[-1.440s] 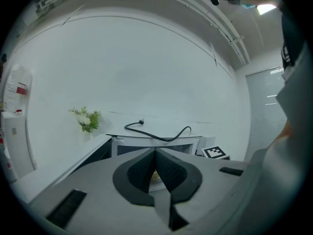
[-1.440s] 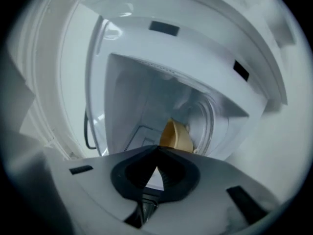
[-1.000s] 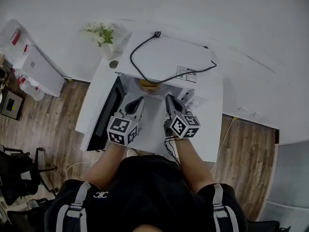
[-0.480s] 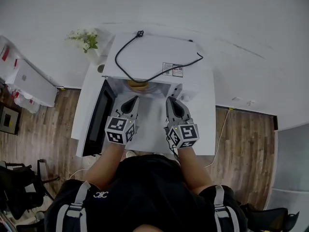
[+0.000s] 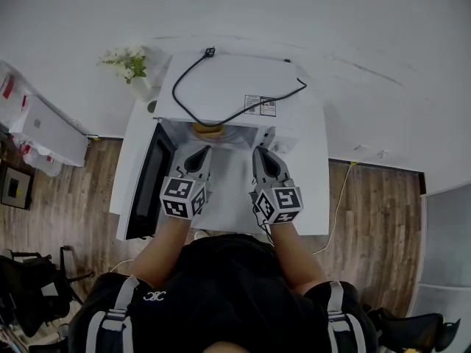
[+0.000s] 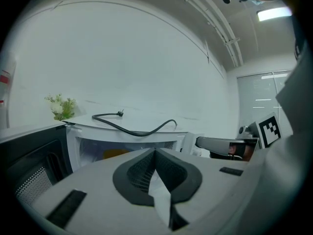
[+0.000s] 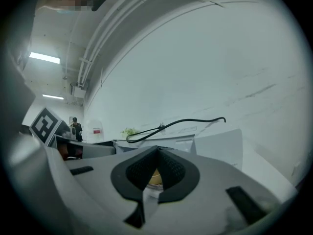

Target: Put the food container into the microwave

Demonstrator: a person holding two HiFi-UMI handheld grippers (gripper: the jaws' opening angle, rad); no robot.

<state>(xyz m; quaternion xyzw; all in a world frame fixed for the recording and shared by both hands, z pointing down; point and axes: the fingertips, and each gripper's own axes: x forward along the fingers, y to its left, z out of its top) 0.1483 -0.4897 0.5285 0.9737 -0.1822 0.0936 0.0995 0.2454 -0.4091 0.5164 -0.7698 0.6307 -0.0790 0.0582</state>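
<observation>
**A:** Head view?
**B:** The microwave (image 5: 235,87) stands on the tabletop (image 5: 228,197), its door (image 5: 147,186) swung open to the left. The container (image 5: 208,129) sits inside. The left gripper (image 5: 201,153) and right gripper (image 5: 260,153) hover before the opening.
**A:** Left gripper view?
**B:** Jaws pressed together and empty, with the container inside, beyond them.
**A:** Right gripper view?
**B:** Jaws together too, nothing pinched. The container shows past the tips.

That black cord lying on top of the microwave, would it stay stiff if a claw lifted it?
Probably floppy: the power cord lies in loose curves across the microwave top. Likely light, being thin; its free plug would probably dangle.
</observation>
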